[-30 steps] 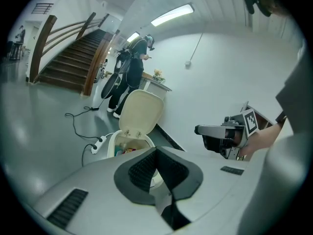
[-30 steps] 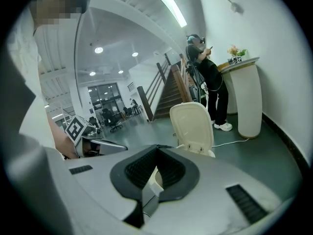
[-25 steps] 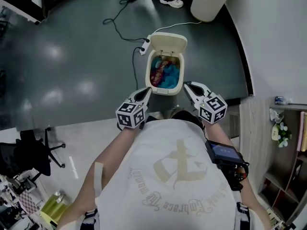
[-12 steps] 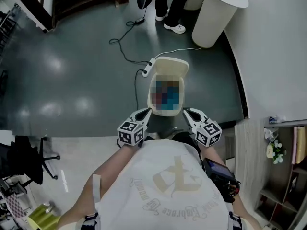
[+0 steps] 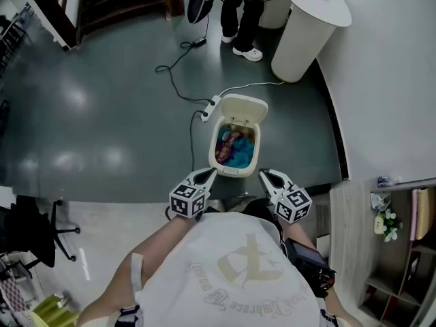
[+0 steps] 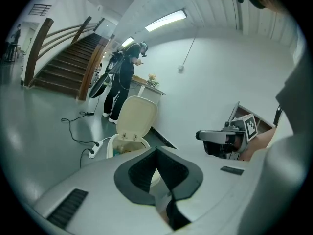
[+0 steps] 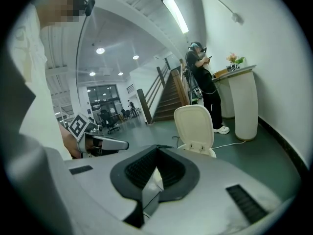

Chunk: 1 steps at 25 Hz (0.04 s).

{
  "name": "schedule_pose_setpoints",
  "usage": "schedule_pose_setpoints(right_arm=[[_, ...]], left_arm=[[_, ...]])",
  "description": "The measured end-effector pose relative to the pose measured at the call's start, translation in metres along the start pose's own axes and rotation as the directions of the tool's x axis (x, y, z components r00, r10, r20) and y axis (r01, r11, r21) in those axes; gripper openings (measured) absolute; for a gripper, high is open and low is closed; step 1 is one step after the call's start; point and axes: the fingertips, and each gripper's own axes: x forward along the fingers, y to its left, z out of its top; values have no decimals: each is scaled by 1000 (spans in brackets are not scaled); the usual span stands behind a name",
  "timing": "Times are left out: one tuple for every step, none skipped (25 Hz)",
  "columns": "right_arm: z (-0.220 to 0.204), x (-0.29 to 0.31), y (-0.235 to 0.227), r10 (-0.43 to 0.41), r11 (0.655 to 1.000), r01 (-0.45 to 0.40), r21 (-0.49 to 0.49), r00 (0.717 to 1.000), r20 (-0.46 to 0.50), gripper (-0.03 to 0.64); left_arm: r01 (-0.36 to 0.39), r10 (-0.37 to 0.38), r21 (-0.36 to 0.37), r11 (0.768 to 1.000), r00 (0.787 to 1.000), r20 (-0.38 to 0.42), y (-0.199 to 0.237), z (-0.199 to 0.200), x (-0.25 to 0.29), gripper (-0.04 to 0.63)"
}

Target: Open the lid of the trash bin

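Note:
A cream trash bin stands on the dark floor with its lid swung up and back. Coloured rubbish shows inside. My left gripper hovers shut just short of the bin's near left corner, and my right gripper hovers shut by the near right corner; neither touches it. In the left gripper view the raised lid rises beyond my shut left gripper. From the right gripper view the lid stands upright past my right gripper, jaws together and holding nothing.
A white power strip with a cable lies left of the bin. Behind it a person stands beside a white round pedestal. A curved wall runs along the right, with shelves. Wooden stairs rise at far left.
The head view has pulled back, so the bin looks smaller and farther. Both grippers stay shut by the bin's near corners. The lid remains up.

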Motion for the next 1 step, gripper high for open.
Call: schedule_pose_setpoints(right_arm=[[0,1,1,0,1000,0,1,1000,-1,5]], left_arm=[[2,-2,-1,1000,1000,-1,0,-1,0,14]])
